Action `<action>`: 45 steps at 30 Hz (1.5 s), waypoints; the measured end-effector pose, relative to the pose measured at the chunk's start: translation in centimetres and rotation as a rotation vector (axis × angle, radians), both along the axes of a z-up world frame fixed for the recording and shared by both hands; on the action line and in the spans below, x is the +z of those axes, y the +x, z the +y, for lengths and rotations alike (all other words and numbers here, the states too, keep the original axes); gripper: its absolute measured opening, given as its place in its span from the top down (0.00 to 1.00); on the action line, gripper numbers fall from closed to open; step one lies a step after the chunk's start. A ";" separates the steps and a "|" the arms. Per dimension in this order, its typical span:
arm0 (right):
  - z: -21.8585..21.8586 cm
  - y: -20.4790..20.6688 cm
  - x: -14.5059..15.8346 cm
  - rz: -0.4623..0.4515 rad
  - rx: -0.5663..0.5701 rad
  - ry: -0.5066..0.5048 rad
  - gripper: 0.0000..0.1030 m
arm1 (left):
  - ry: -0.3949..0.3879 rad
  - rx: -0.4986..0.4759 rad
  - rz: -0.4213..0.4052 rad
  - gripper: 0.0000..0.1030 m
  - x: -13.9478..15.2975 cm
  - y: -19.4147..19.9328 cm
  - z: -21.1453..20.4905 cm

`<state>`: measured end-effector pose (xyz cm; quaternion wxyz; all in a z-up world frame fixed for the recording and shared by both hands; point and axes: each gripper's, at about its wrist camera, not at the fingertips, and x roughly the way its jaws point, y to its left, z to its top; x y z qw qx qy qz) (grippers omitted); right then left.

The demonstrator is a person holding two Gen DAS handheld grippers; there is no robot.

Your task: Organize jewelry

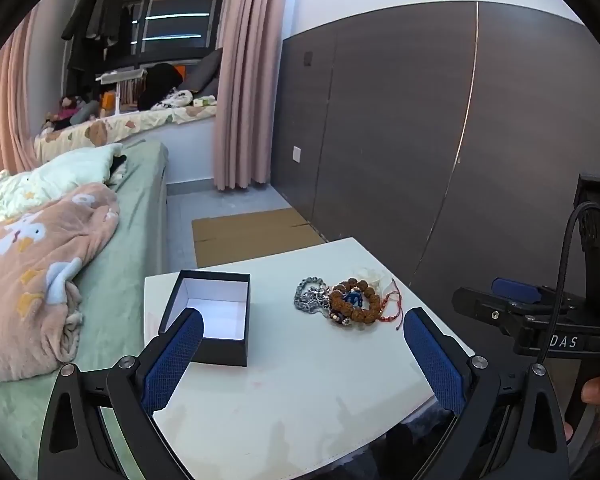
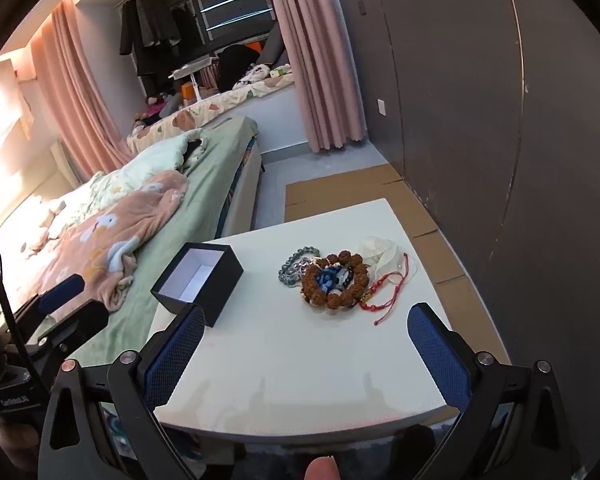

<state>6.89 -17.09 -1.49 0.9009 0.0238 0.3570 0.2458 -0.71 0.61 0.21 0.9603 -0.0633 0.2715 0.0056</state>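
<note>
Sharp, evenly lit — fisheye-warped edges

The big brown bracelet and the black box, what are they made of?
The brown bracelet looks like wood or dried seeds: its beads are bumpy, wrinkled and dull, not shiny. The black box looks like stiff cardboard, matte black outside and plain white inside, with thin straight walls and sharp corners. I can't be certain of either from the pictures.

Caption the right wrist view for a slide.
Open right gripper above white table: empty black box left, bracelet pile right.
</note>
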 end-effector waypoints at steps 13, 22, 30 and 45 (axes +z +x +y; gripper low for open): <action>0.4 -0.1 0.0 -0.012 0.005 -0.014 0.00 | -0.011 0.014 -0.020 0.03 -0.1 -0.7 0.0; 0.6 0.0 0.4 -0.024 0.013 -0.015 0.02 | -0.016 0.024 -0.031 0.03 0.1 -0.8 0.2; 0.8 0.4 0.7 -0.046 0.017 -0.021 0.04 | -0.036 0.023 -0.028 0.03 0.0 -0.6 0.2; 0.9 -0.4 0.4 -0.070 -0.012 -0.052 0.04 | -0.020 0.023 -0.038 0.03 0.4 -0.5 0.3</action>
